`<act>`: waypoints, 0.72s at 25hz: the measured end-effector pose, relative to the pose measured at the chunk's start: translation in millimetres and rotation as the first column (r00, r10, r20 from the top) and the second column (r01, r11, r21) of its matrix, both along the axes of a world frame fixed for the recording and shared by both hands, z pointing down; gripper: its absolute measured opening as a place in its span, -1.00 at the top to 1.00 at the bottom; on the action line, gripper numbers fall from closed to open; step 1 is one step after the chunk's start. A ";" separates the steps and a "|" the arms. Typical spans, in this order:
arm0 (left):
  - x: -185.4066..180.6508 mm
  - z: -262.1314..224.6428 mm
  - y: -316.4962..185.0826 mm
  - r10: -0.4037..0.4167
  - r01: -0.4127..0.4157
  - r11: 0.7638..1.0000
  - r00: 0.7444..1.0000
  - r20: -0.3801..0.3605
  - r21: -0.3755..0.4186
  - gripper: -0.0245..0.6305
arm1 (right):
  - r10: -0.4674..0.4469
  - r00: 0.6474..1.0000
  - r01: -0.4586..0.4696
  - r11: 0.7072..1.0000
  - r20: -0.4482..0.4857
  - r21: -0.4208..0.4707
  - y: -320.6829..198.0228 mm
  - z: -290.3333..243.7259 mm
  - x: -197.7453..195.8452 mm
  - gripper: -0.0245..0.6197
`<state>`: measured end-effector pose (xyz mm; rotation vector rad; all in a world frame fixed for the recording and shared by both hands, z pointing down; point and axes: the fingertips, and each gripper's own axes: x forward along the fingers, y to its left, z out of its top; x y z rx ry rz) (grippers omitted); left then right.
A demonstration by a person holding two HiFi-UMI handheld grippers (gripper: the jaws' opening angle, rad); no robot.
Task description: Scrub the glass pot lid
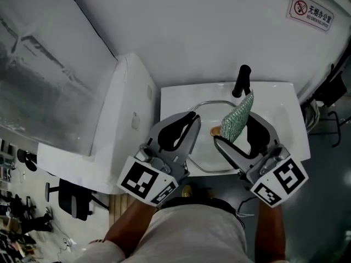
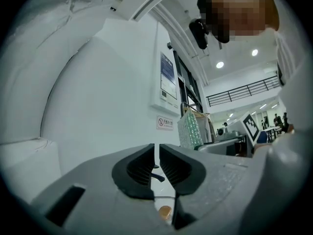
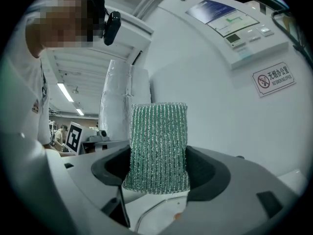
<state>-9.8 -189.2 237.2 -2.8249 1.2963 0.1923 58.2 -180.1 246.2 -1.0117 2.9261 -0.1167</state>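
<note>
The left gripper (image 2: 157, 151) has its jaws drawn in to a thin slit with white showing through. In the head view its tips (image 1: 194, 119) sit at the left edge of the lid (image 1: 206, 148). I cannot tell whether the pads pinch the clear glass there. The right gripper (image 3: 159, 166) is clenched on a green pad (image 3: 157, 141), which stands up out of the jaws.

A white wall (image 1: 208, 32) runs behind everything. A tall white unit (image 1: 126, 119) stands against it, just left of the sink (image 1: 277, 100). The sink is white too, and both grippers reach into it from the near side, left beside right.

The lid lies flat in the basin. Its metal rim shows as an arc at the far side and another at the near side, between the two grippers. A black tap (image 1: 242, 80) rises at the back of the sink, just behind the top of the pad (image 1: 237, 116). In the head view the pad leans towards the tap, above the right half of the lid. A brass drain (image 1: 215, 130) shows through the glass, between the two sets of jaws. A small no-smoking sign (image 1: 311, 11) hangs on the wall at upper right.
</note>
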 end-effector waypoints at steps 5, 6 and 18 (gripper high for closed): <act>1.2 -0.3 2.0 0.013 -0.013 1.000 1.000 -0.006 0.005 0.81 | 0.007 1.000 -0.008 1.000 0.021 0.020 2.8 -3.3 -4.6 -0.10; 1.4 -0.3 2.1 0.014 -0.014 1.000 1.000 -0.007 0.005 0.81 | 0.010 1.000 -0.010 1.000 0.023 0.023 3.0 -3.6 -4.8 -0.10; 1.7 4.2 1.0 0.017 -0.017 1.000 1.000 -0.007 -0.007 0.86 | 0.028 0.999 -0.028 0.999 0.021 0.026 4.3 0.1 -6.7 -0.10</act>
